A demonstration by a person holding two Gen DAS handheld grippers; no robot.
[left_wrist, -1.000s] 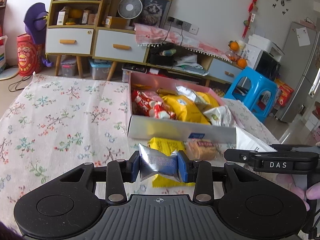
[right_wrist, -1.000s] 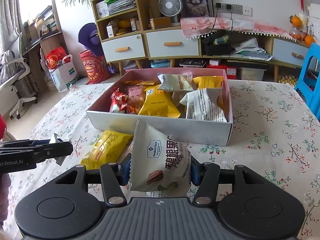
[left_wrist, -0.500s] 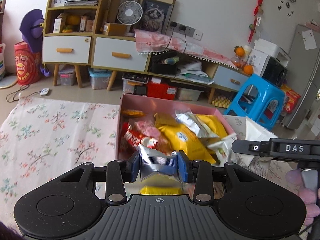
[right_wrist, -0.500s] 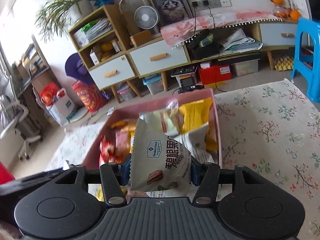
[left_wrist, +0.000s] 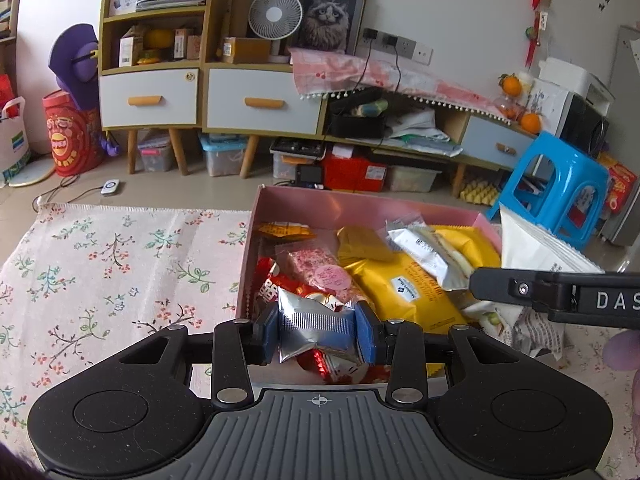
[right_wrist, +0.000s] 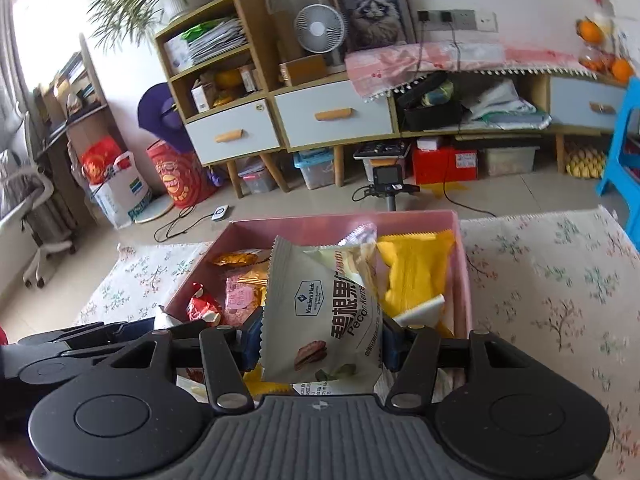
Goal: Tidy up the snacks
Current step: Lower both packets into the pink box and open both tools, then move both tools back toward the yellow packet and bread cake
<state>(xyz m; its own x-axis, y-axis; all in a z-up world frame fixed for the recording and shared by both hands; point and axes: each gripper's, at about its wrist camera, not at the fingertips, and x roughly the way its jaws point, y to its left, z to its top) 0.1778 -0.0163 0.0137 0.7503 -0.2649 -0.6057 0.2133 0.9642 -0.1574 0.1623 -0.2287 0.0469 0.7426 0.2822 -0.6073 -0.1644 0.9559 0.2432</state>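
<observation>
Left wrist view
- My left gripper [left_wrist: 317, 332]: low centre of the frame, its blue pads clenched on a crumpled silver snack packet [left_wrist: 314, 326], which sits pinched between them.
- Pink box [left_wrist: 360, 205]: centre of the frame just beyond the pads, open-topped and on a floral tablecloth [left_wrist: 100, 256].
- Box contents: a large yellow bag [left_wrist: 404, 288] in the middle, a red wrapper [left_wrist: 280, 286] at the near left, a pink round-labelled packet [left_wrist: 320, 270] behind it, and a white packet [left_wrist: 428, 248] toward the right.
- My right gripper [left_wrist: 552, 296]: a black bar entering from the right edge (lettered DAS), with a white bag's corner [left_wrist: 536, 244] rising above it.
- Background: a blue stool [left_wrist: 560, 184] at right and a drawer cabinet [left_wrist: 208, 96] along the wall at upper left.

Right wrist view
- My right gripper [right_wrist: 318, 346]: low centre, grasping a pale grey pecan snack bag [right_wrist: 316, 312] that stands upright between the pads.
- Pink box [right_wrist: 344, 222]: directly behind the bag, mid-frame; inside I see a yellow bag [right_wrist: 412, 272] at right and a red wrapper [right_wrist: 202, 306] at left.
- My left gripper [right_wrist: 158, 322]: black, coming in from the left edge at the box's near left corner (its pads are hard to make out here).
- Floral tablecloth [right_wrist: 560, 300]: spreads to the right of the box.
</observation>
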